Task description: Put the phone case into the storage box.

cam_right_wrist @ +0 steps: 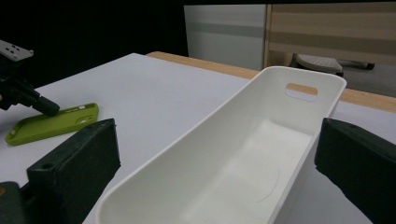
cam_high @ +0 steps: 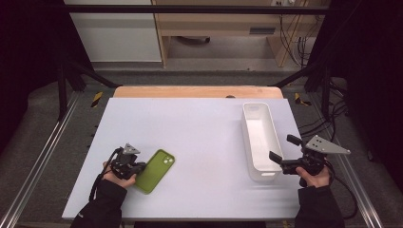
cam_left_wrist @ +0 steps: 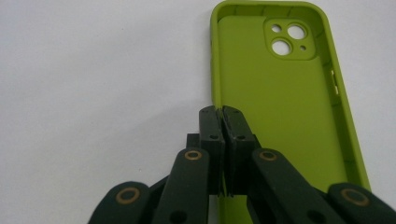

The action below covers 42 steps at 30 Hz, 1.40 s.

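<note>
A lime-green phone case [cam_left_wrist: 280, 107] of matt, smooth, rubbery plastic is shown. The white bin [cam_right_wrist: 243, 154] is formed of smooth, faintly glossy plastic. The desk [cam_high: 199, 128] is topped with a matt pale sheet; bare wood is exposed along its far edge.

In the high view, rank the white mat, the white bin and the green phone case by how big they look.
1. Mat, by far the largest.
2. Bin.
3. Phone case, smallest, though it lies slightly nearer the camera.
</note>
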Tool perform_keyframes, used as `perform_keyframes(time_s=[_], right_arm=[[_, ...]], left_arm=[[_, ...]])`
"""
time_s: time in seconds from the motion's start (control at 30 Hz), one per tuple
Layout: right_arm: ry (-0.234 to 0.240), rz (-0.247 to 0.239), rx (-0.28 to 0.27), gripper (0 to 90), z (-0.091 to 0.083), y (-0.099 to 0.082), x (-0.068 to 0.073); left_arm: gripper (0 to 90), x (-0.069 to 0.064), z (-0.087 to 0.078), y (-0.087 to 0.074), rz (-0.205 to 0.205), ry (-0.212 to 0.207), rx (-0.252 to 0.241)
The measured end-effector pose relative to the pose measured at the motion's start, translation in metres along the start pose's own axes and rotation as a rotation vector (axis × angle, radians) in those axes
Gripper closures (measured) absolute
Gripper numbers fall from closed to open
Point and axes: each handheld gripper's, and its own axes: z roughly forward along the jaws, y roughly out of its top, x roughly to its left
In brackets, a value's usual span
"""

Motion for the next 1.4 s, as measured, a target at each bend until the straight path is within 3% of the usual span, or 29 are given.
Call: perform_keyframes(time_s=[0.33, 0.73, 1.4], right_arm=[[0.0, 0.002, 0.002, 0.6, 0.0, 0.0, 0.0], [-0.001, 0.0, 0.001, 0.6, 0.0, 0.0, 0.0], [-0.002, 0.001, 0.004, 0.6, 0.001, 0.0, 0.001]], left_arm=[[87.6, -0.001, -0.011, 0.003, 0.001, -0.003, -0.075], [87.6, -0.002, -0.019, 0.006, 0.002, -0.015, -0.119], [87.6, -0.012, -0.046, 0.02, 0.034, -0.026, -0.238]])
